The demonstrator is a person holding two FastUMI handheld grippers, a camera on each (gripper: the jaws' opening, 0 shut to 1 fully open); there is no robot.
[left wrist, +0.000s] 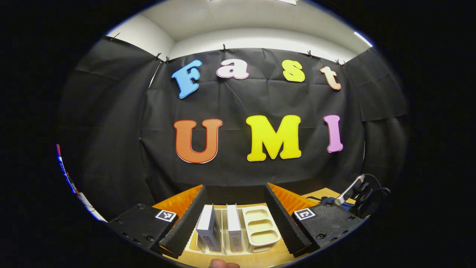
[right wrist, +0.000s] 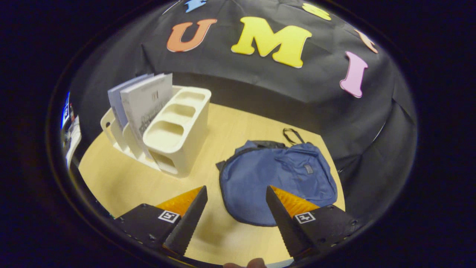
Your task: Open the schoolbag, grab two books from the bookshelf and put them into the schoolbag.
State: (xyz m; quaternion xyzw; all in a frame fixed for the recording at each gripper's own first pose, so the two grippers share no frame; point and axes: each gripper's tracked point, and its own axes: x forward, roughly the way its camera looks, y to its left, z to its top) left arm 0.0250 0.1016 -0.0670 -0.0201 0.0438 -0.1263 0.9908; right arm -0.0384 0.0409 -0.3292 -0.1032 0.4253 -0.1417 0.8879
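A blue schoolbag [right wrist: 277, 178] lies flat and closed on the desk [right wrist: 122, 182], just ahead of the right gripper [right wrist: 234, 219], whose jaws stand open and empty with the bag's near edge between the tips. The bag's length runs away toward the booth wall, its carry loop at the far end. To its left stands a cream bookshelf [right wrist: 174, 134] holding two upright books [right wrist: 147, 102]; the cover print is too small to read. The left gripper [left wrist: 234, 230], likewise open and empty, faces the bookshelf head-on and looks better placed for the books.
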